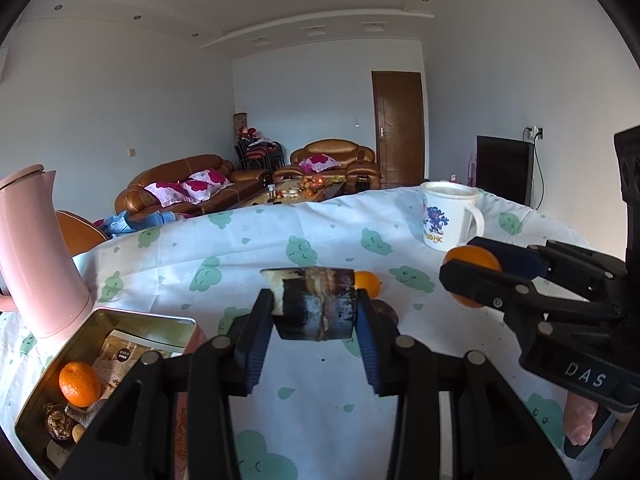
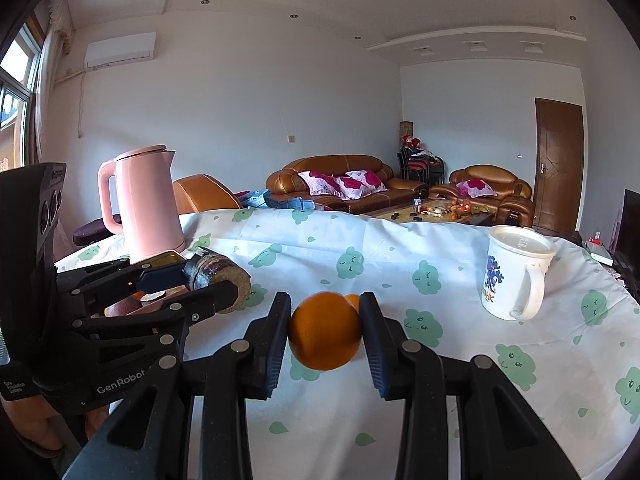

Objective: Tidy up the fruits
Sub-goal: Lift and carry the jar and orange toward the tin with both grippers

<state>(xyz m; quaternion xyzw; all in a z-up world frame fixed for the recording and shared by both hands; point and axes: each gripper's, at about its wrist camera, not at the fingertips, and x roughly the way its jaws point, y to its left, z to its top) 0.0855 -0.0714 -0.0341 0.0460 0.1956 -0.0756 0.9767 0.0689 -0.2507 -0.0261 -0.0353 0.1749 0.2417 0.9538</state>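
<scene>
While above the cloth, left fingers (image 1: pixel 316 308) pinch dark fruit chunk (image 1: pixel 314 300) — right fingers (image 2: pixel 325 332) pinch orange (image 2: pixel 324 334).

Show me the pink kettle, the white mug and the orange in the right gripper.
Kettle (image 2: pixel 150 208): right wrist view, on the front of its body.
Mug (image 2: pixel 510 276): right wrist view, on its side wall beside the handle.
Orange (image 2: pixel 324 334): right wrist view, on the middle of its peel, between the right gripper's fingers.

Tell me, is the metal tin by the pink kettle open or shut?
Open. The metal tin has no lid on it, and the left wrist view looks straight inside, where an orange and a dark round fruit lie on paper.
</scene>
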